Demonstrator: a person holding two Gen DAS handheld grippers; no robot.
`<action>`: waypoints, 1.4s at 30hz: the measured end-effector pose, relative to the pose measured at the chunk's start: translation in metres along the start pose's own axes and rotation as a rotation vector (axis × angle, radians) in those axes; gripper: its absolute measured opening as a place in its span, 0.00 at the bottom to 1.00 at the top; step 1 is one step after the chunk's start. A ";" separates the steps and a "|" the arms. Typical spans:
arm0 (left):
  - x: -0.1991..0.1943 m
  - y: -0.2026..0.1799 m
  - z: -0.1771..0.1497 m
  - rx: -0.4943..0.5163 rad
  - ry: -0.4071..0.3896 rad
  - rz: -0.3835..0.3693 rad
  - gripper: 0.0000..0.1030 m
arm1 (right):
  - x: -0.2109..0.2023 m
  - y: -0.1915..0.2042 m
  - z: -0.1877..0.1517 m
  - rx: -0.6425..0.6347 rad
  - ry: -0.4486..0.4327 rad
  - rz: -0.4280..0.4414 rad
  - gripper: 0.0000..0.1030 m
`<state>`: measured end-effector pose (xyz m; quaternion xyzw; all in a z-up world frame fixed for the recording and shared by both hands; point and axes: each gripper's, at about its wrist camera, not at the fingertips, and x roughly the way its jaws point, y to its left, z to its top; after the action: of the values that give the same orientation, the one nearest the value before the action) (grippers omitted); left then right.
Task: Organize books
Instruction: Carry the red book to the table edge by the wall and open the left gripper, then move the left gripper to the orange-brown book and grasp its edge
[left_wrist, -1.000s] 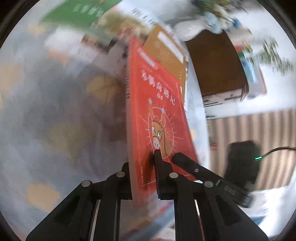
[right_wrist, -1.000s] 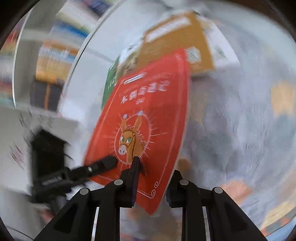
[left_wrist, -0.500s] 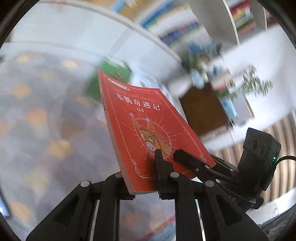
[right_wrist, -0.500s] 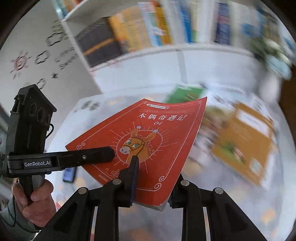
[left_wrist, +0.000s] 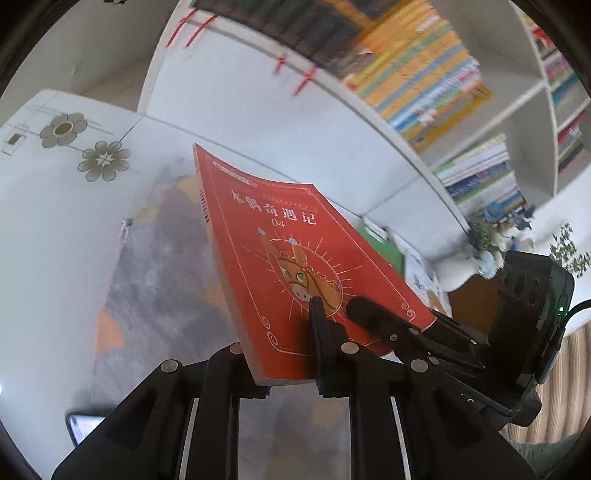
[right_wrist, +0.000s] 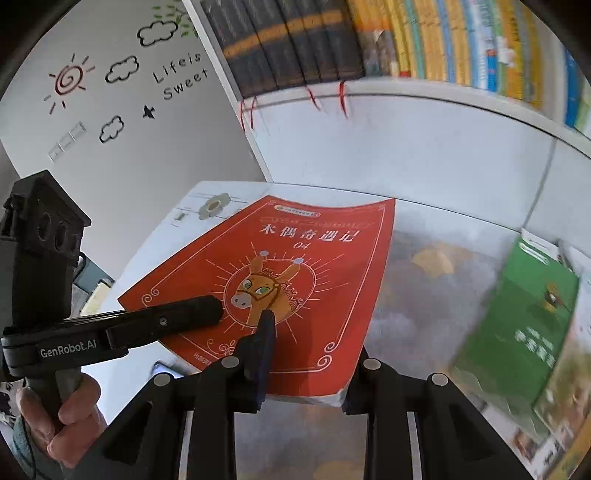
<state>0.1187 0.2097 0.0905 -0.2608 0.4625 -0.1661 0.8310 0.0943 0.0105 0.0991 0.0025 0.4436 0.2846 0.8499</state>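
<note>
Over the table (left_wrist: 55, 236), in the left wrist view, we carry a red book (left_wrist: 295, 266) clear of the surface, its cover facing up. Our left gripper (left_wrist: 284, 354) pinches the book's near edge, one finger on the cover beside the donkey picture and the other beneath. At 3 o'clock our right gripper (left_wrist: 373, 314) lies across the cover from that side. At 1 o'clock stands a shelf (left_wrist: 424, 85) packed with upright books; its white lower front fills 12 o'clock.

From the right wrist view, our right gripper (right_wrist: 306, 354) nips the same book (right_wrist: 314, 258) at its near edge, the top finger (right_wrist: 264, 332) pressed on the cover. At 9 o'clock our left gripper (right_wrist: 199, 314) reaches in over the cover, with a hand (right_wrist: 62, 417) at 8 o'clock on its handle. At 4 o'clock a green book (right_wrist: 524, 317) lies on the table (right_wrist: 424, 295) with what may be more books beside it, too blurred to count.

We judge the task partway: one book is lifted and faces the shelf, not yet placed, and the loose ones remain.
</note>
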 end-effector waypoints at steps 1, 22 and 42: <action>0.002 0.009 0.003 -0.002 0.004 -0.004 0.13 | 0.008 -0.001 0.001 -0.003 0.004 -0.008 0.26; 0.006 0.066 -0.026 -0.138 0.025 0.345 0.20 | 0.062 -0.025 -0.037 0.107 0.203 0.032 0.32; 0.162 -0.212 -0.054 0.389 0.380 -0.063 0.27 | -0.163 -0.210 -0.162 0.519 0.011 -0.304 0.52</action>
<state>0.1488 -0.0606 0.0815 -0.0744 0.5610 -0.3234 0.7584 0.0007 -0.2851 0.0694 0.1518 0.5016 0.0314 0.8511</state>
